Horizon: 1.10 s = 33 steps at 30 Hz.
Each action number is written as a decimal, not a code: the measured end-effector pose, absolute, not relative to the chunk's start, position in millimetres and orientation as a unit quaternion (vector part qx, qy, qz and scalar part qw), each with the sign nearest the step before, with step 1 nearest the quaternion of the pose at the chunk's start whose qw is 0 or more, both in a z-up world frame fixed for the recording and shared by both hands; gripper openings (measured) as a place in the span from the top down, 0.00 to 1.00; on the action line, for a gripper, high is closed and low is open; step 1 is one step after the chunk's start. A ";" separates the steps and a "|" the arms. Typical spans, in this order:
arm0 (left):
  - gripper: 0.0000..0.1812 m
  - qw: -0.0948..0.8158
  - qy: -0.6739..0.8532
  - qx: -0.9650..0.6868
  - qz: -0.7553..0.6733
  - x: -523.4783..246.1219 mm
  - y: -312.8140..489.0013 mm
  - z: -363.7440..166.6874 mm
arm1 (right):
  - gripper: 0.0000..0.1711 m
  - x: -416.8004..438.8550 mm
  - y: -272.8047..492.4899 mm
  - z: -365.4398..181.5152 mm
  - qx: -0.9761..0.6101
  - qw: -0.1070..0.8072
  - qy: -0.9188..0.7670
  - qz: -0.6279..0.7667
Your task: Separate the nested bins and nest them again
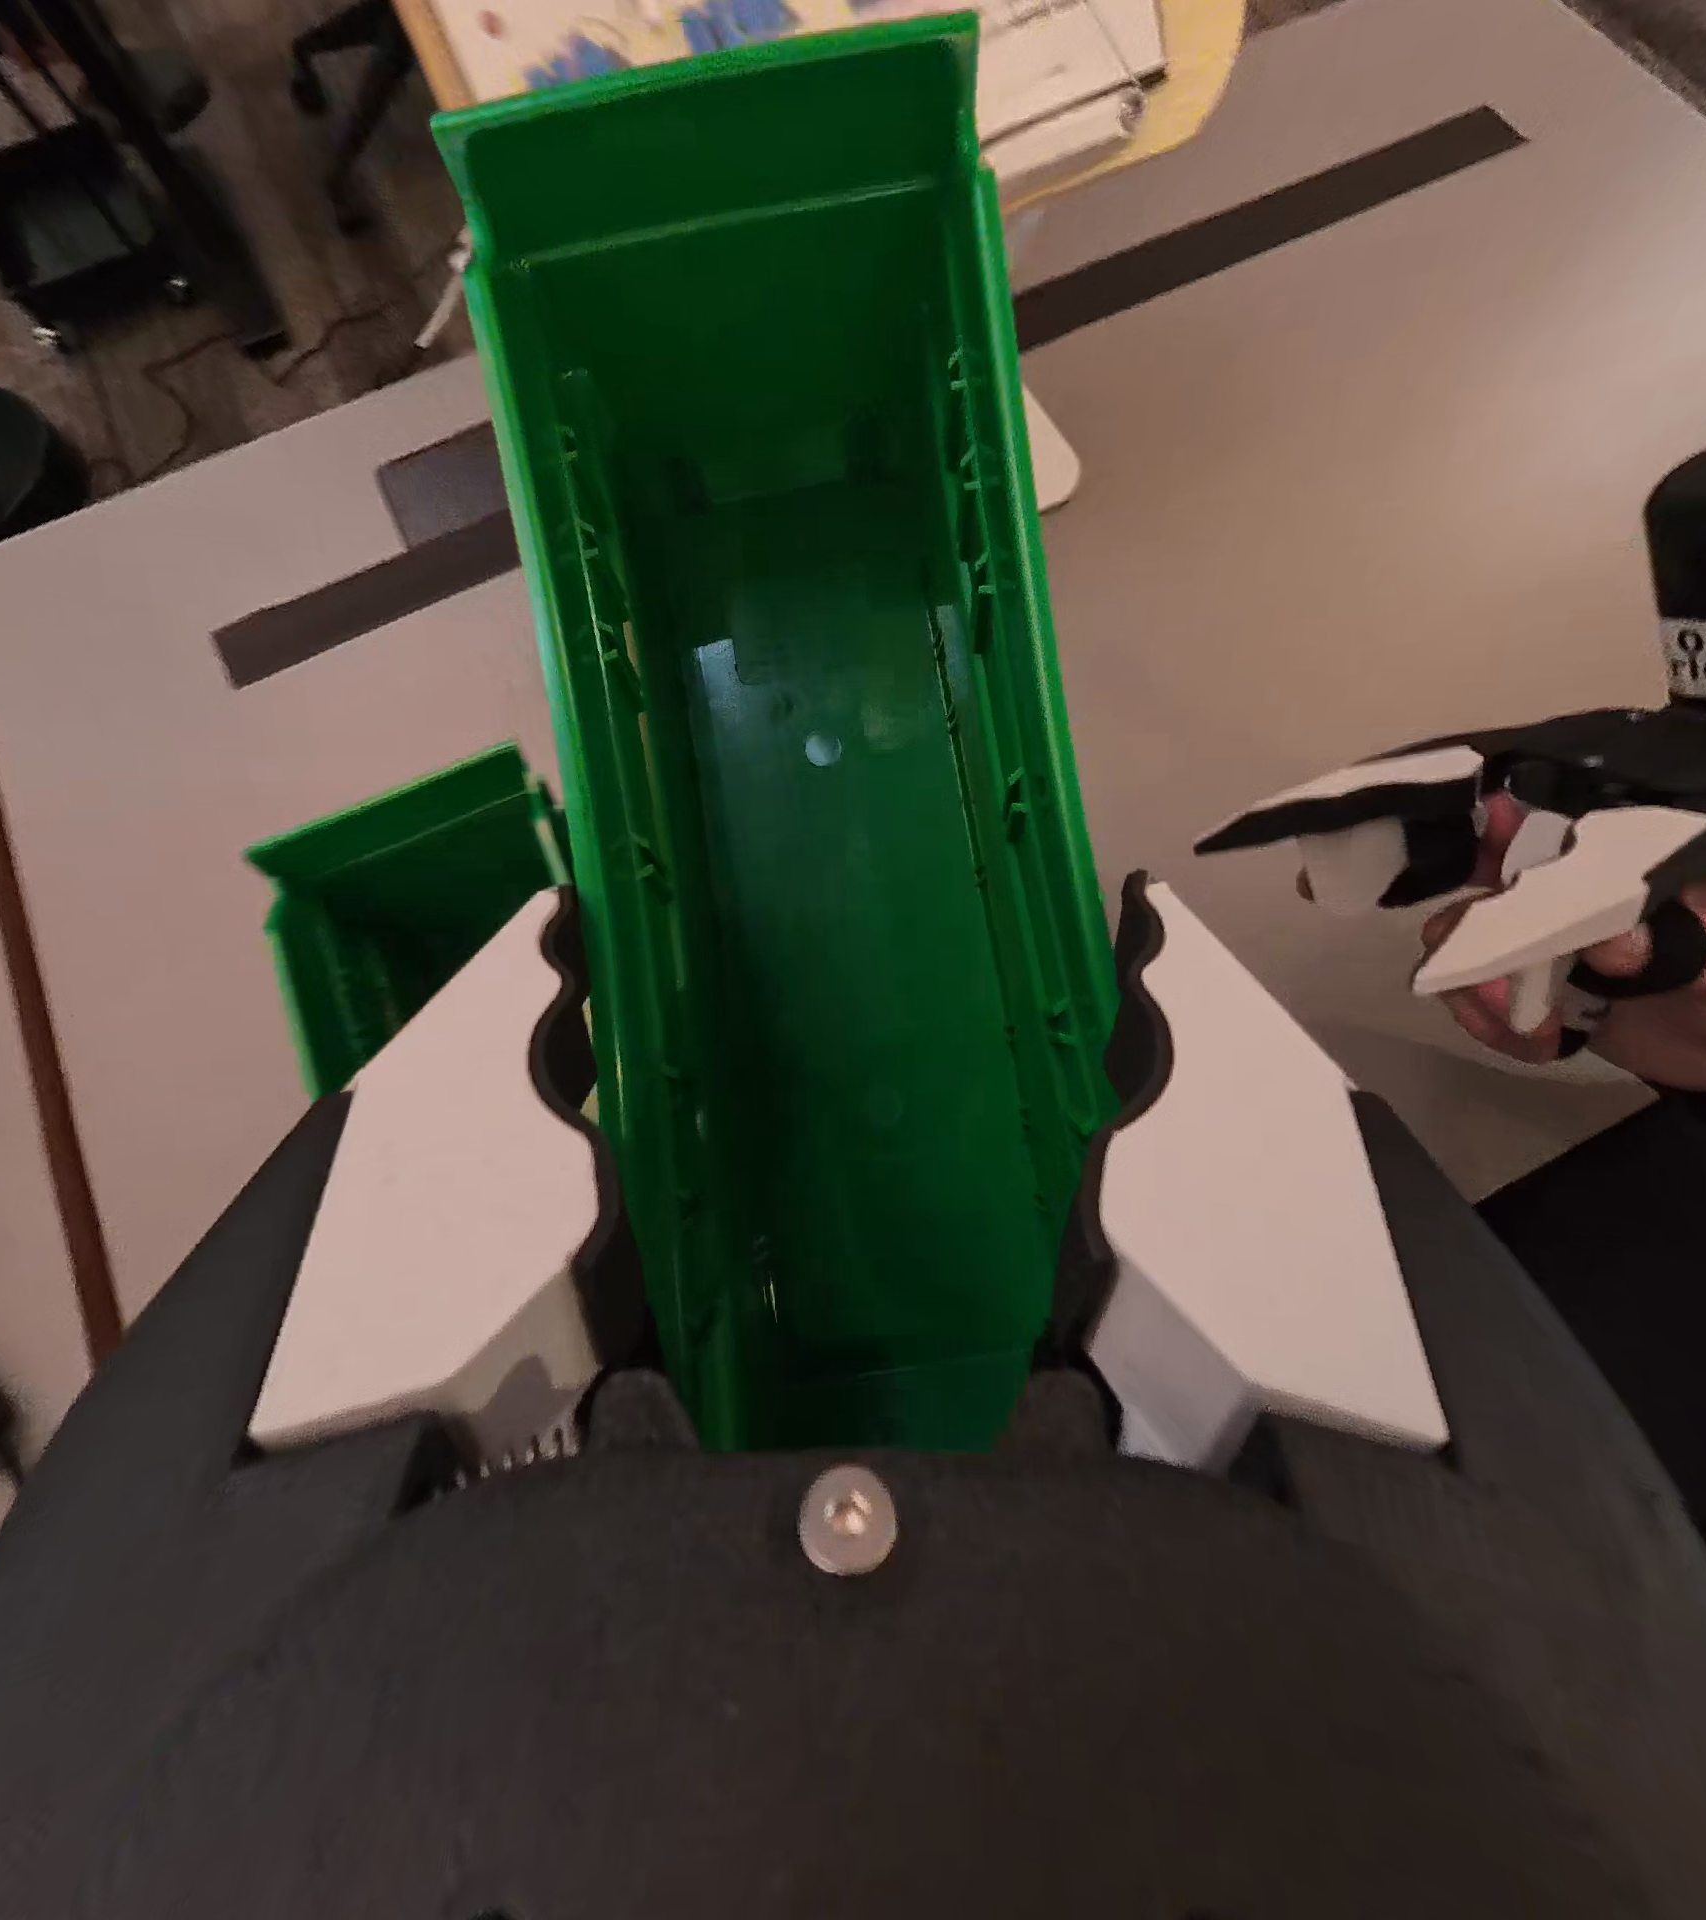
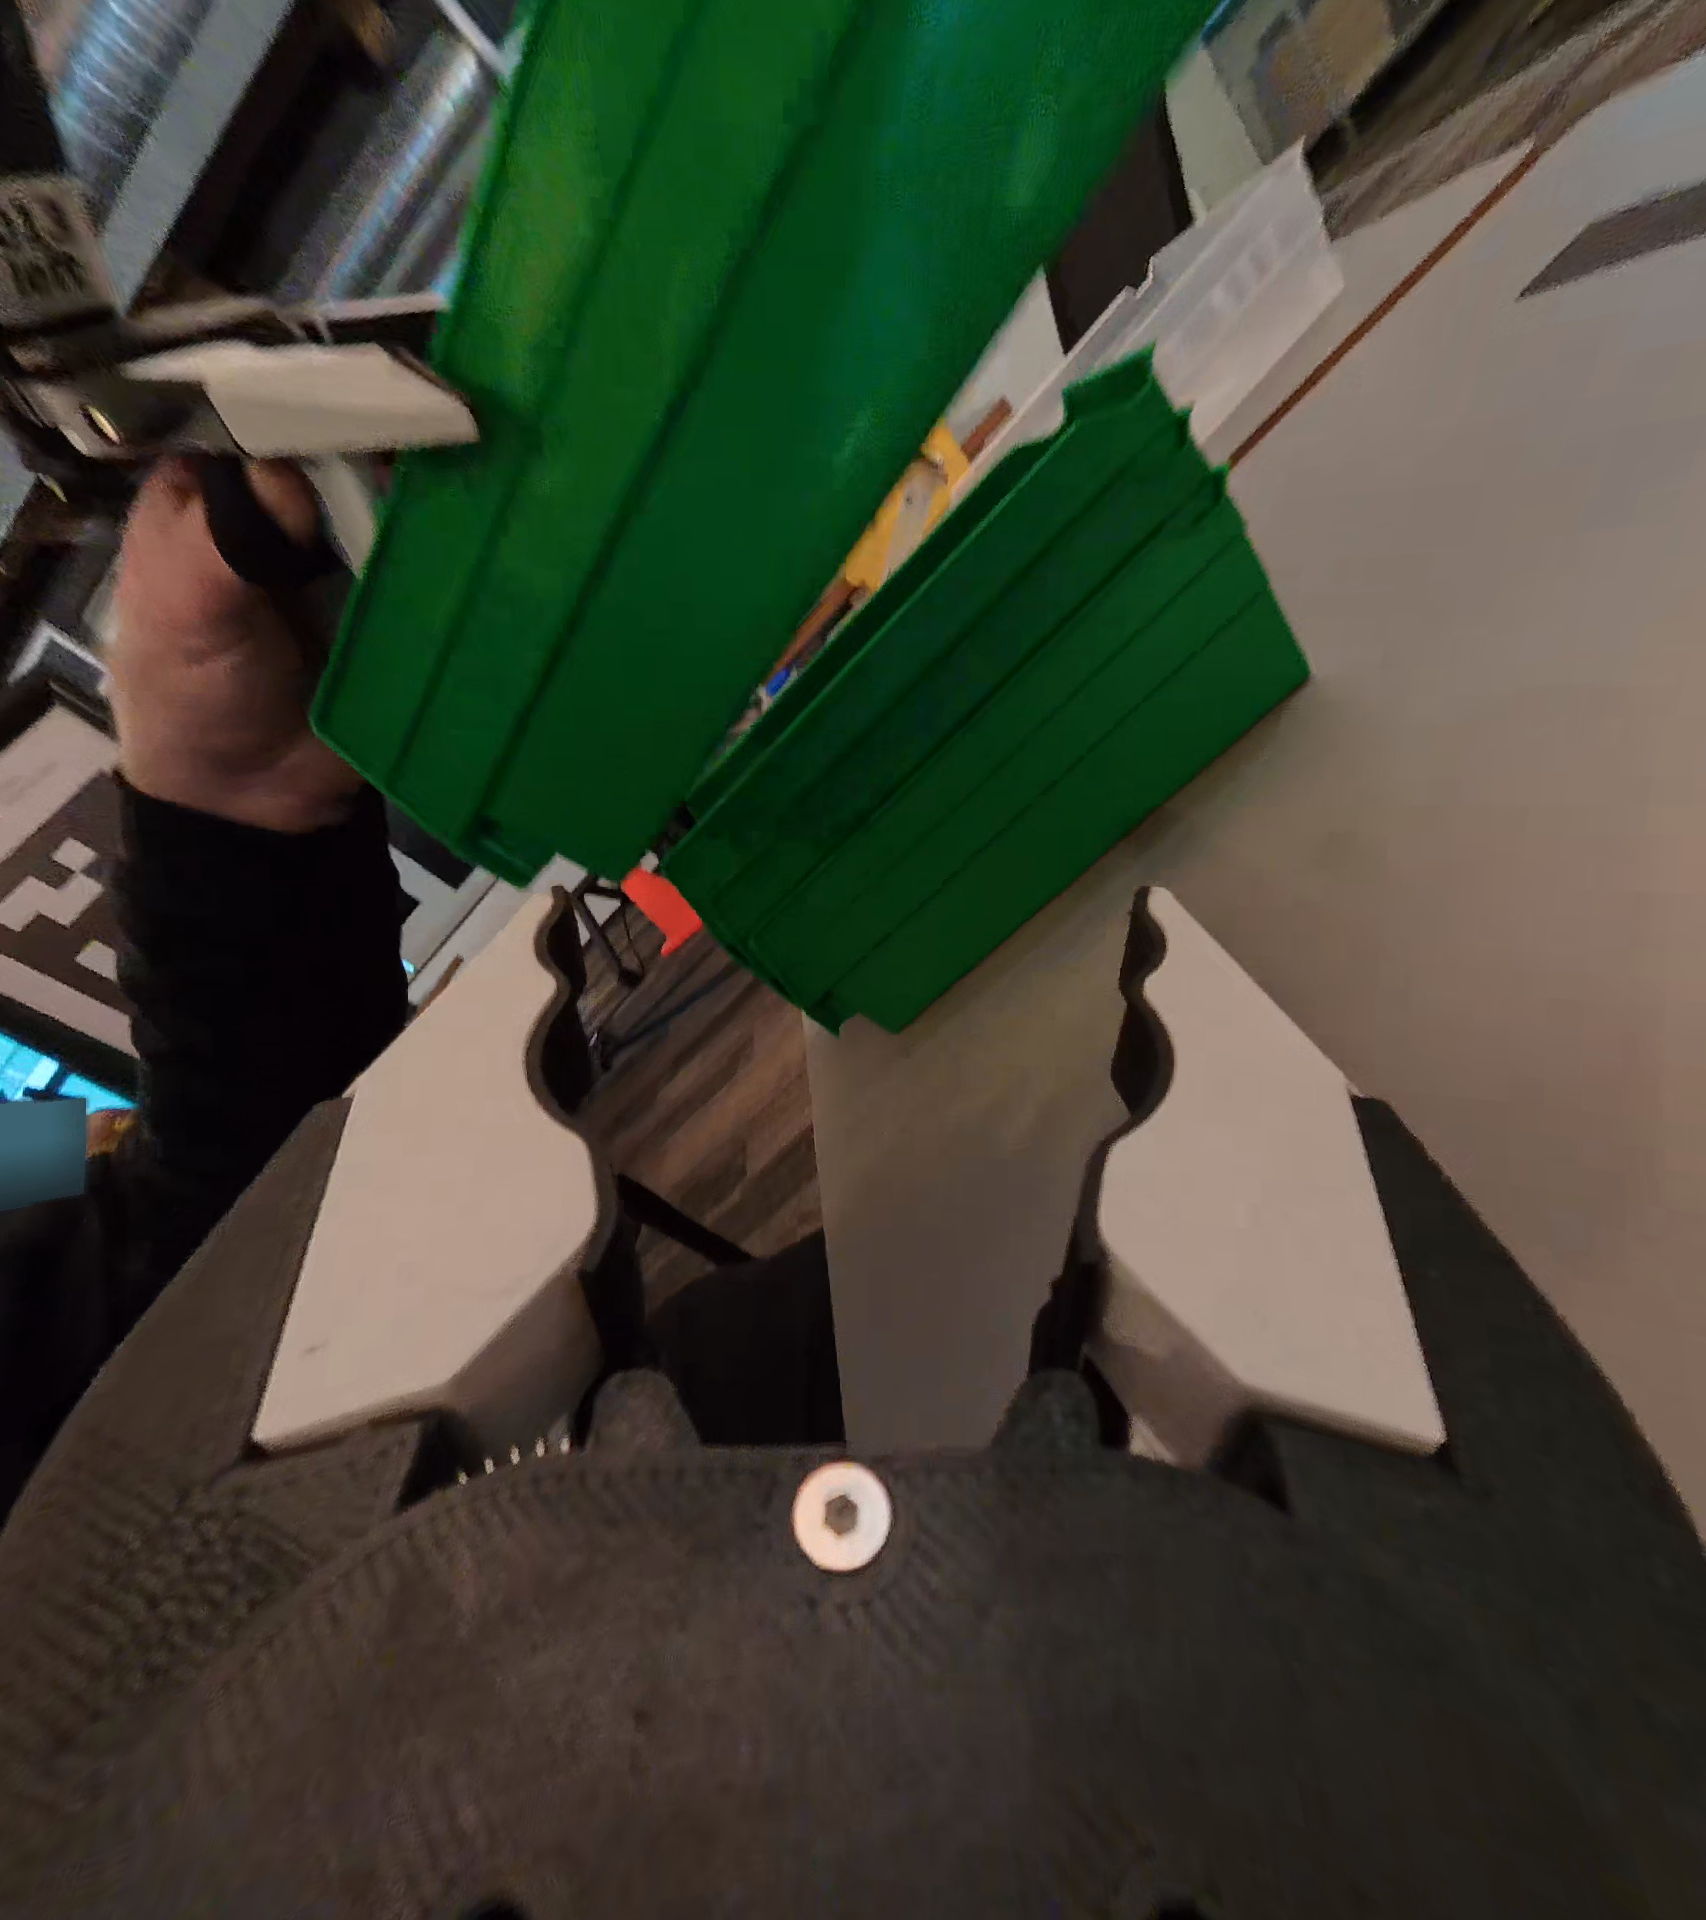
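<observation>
My left gripper is shut on a long green bin, gripping its two side walls near one end and holding it up off the table, open side toward the camera. The held bin also shows in the right wrist view, with the left gripper at its side. A second green bin rests on the white table below and to the left; it shows in the right wrist view too. My right gripper is open and empty; it is off to the right in the left wrist view.
Dark tape strips cross the table. Papers and a yellow sheet lie at the far edge. A clear plastic box stands behind the resting bin. Black chairs and carts stand on the floor at the left.
</observation>
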State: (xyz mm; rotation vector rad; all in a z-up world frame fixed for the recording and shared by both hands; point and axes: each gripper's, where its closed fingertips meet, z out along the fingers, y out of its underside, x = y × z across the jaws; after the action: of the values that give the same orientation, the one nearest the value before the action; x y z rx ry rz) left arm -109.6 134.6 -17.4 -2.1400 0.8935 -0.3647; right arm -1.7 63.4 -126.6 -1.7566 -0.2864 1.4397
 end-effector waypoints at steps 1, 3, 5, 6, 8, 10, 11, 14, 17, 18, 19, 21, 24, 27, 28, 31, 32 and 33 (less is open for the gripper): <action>0.45 0.378 0.358 -0.841 -0.148 -99.7 133.8 -24.3 | 0.40 6.2 66.5 -122.2 -0.693 0.425 -0.107 0.573; 0.45 0.362 0.369 -0.842 -0.156 -80.5 132.1 -38.8 | 0.40 23.1 73.1 -113.8 -0.681 0.450 -0.091 0.571; 0.45 0.348 0.373 -0.843 -0.167 -62.8 130.8 -54.7 | 0.40 40.1 80.1 -109.2 -0.673 0.470 -0.071 0.566; 0.45 0.343 0.374 -0.844 -0.172 -54.9 130.7 -63.1 | 0.40 47.9 83.4 -108.9 -0.672 0.477 -0.062 0.564; 0.44 0.333 0.372 -0.848 -0.178 -41.9 131.3 -80.5 | 0.40 60.3 89.5 -113.5 -0.676 0.478 -0.047 0.559; 0.44 0.326 0.366 -0.854 -0.177 -34.1 133.0 -98.8 | 0.40 67.9 94.6 -123.6 -0.686 0.467 -0.029 0.557; 0.44 0.322 0.361 -0.857 -0.176 -31.7 133.9 -108.3 | 0.40 70.2 97.0 -130.4 -0.694 0.459 -0.020 0.554; 0.44 0.309 0.344 -0.867 -0.187 -25.9 133.1 -136.6 | 0.40 69.9 100.1 -147.4 -0.711 0.438 -0.008 0.550; 0.43 0.300 0.320 -0.879 -0.187 -25.8 131.8 -162.0 | 0.39 64.5 100.5 -158.7 -0.723 0.420 -0.009 0.548; 0.43 0.299 0.312 -0.883 -0.182 -27.1 131.4 -169.6 | 0.39 62.7 100.4 -161.9 -0.727 0.415 -0.010 0.547; 0.43 0.300 0.306 -0.887 -0.172 -28.8 131.3 -176.2 | 0.39 61.1 100.1 -166.3 -0.733 0.407 -0.009 0.545; 0.43 0.306 0.300 -0.892 -0.143 -34.3 131.7 -188.5 | 0.39 56.7 98.5 -175.0 -0.741 0.385 -0.006 0.551; 0.41 0.310 0.284 -0.896 -0.145 -36.4 129.9 -199.8 | 0.39 53.0 97.7 -180.1 -0.738 0.371 0.003 0.564; 0.39 0.315 0.268 -0.898 -0.150 -38.7 131.5 -204.6 | 0.38 48.9 96.3 -182.1 -0.741 0.366 -0.003 0.563; 0.39 0.316 0.262 -0.899 -0.150 -39.9 132.1 -204.4 | 0.38 47.9 95.9 -182.0 -0.741 0.366 -0.005 0.563; 0.37 0.324 0.254 -0.900 -0.145 -40.3 132.1 -204.7 | 0.38 46.5 95.3 -182.2 -0.742 0.364 -0.006 0.562; 0.36 0.327 0.253 -0.899 -0.143 -40.0 132.0 -204.7 | 0.38 46.2 95.1 -182.1 -0.742 0.364 -0.007 0.562; 0.36 0.331 0.249 -0.899 -0.145 -39.8 132.1 -204.2 | 0.38 45.9 94.9 -182.2 -0.742 0.364 -0.007 0.562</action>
State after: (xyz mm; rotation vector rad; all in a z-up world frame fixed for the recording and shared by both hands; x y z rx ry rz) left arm -39.8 132.1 -204.2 -2.3493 0.6500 -0.3801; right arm 45.9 94.9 -182.2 -1.9103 -0.0182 1.4465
